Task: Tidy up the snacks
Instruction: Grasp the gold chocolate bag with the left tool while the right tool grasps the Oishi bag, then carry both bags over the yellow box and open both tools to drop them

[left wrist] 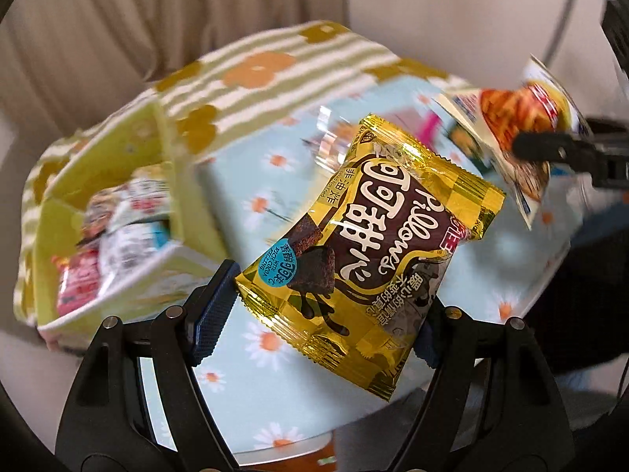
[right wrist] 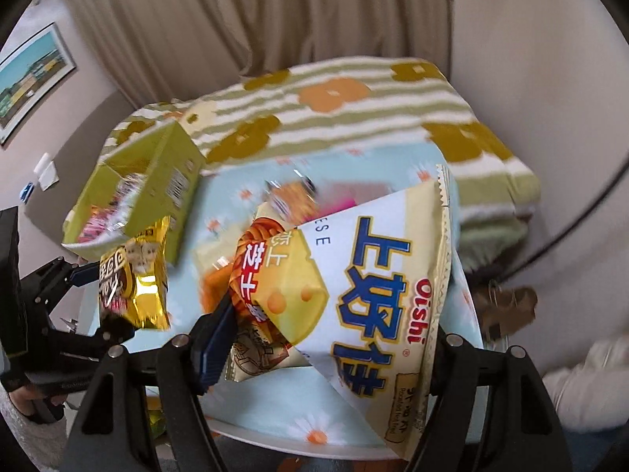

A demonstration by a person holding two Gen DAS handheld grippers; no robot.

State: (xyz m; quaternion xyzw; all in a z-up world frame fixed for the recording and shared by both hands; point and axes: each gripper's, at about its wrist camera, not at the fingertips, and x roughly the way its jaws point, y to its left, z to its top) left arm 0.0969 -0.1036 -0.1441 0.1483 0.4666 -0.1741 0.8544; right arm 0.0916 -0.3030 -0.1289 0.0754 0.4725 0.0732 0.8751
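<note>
Daisy cloth (left wrist: pixel 275 385) under gripper-pinched, seemingly lifted packets (left wrist: pixel 369 244)

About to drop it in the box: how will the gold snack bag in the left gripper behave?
The gold snack bag is probably light and floppy: it hangs tilted from the left gripper. Its glossy foil looks slippery, so it may slide in the green box.

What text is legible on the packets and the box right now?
"Pillows", Chinese characters: gold and brown snack packet in left gripper.
"Oishi", "上好佳": cream cheese-snack bag in right gripper.
Green cardboard box label: too blurred.
</note>
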